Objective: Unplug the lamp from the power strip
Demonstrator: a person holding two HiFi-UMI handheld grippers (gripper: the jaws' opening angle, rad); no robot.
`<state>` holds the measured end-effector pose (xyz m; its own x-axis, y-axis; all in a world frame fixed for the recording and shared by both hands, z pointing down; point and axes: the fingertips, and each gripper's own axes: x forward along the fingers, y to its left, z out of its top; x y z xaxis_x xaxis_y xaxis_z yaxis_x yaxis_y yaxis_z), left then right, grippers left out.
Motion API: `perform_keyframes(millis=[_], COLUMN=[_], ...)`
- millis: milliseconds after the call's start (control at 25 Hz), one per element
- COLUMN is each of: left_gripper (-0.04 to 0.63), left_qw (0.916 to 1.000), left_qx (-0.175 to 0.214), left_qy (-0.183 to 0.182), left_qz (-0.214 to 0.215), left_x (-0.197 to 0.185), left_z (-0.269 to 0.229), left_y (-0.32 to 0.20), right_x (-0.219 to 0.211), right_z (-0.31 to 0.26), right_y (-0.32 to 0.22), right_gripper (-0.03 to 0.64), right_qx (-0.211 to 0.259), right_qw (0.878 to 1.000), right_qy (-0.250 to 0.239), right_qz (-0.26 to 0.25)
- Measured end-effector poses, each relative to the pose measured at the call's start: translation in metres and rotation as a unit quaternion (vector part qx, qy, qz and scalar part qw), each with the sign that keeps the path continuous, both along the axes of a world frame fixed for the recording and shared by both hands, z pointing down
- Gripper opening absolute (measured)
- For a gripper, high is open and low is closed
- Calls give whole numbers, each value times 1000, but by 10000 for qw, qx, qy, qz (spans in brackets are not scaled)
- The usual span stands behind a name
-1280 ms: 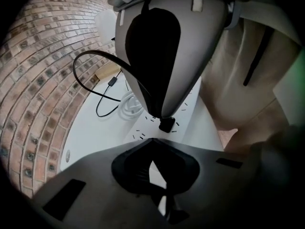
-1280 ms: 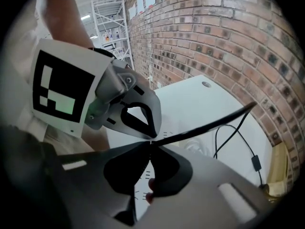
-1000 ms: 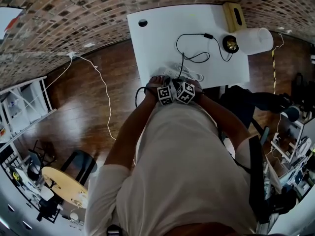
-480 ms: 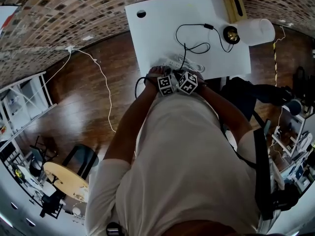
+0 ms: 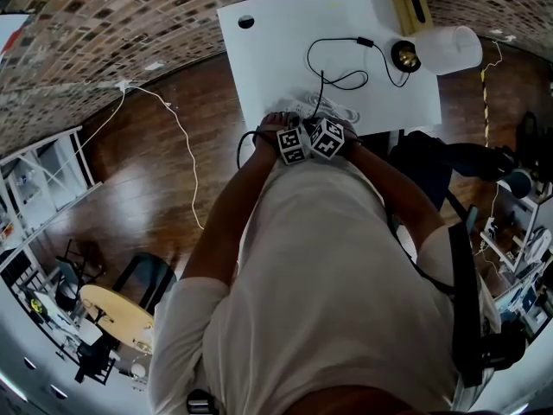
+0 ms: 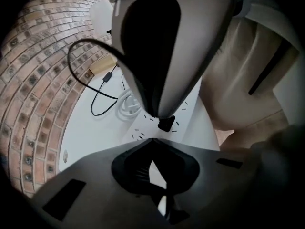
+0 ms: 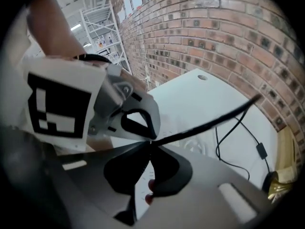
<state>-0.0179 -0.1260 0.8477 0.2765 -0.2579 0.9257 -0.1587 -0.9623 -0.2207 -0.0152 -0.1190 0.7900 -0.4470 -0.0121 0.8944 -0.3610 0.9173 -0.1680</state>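
The right gripper (image 7: 151, 140) is clenched on the thin black lamp cord (image 7: 198, 126), its black plug (image 6: 166, 123) seated in the white plastic power strip (image 6: 183, 113); left gripper (image 6: 153, 139) alongside, jaws closed together

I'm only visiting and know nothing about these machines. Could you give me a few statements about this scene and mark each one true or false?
1. The right claw is shut on the black cord. True.
2. The lamp stands on the floor. False: it is on the white table.
3. The black plug sits at the power strip. True.
4. The wall behind the table is plain plaster. False: it is a brick wall.
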Motion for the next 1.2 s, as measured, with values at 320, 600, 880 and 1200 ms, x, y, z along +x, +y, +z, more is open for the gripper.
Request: perform_keyframes(millis=[320, 600, 880, 1200], left_gripper=[-17, -15, -15, -14], left_qw=[9998, 9999, 9997, 9982], left_qx=[88, 96, -101, -360], left_qy=[-10, 43, 110, 189], left_qz=[200, 11, -198, -443], left_x=[1, -1, -3, -4], left_z=[1, 2, 0, 0], left_y=[2, -1, -1, 1], right_x=[7, 42, 97, 134], right_z=[-9, -22, -30, -2], right_y=[-12, -26, -77, -99], right_gripper=[9, 11, 14, 15], right_qx=[-421, -223, 197, 130], right_qw=[9990, 9982, 9916, 9864], right_qy=[-38, -235, 56, 883], right_qz=[-153, 499, 1278, 1379])
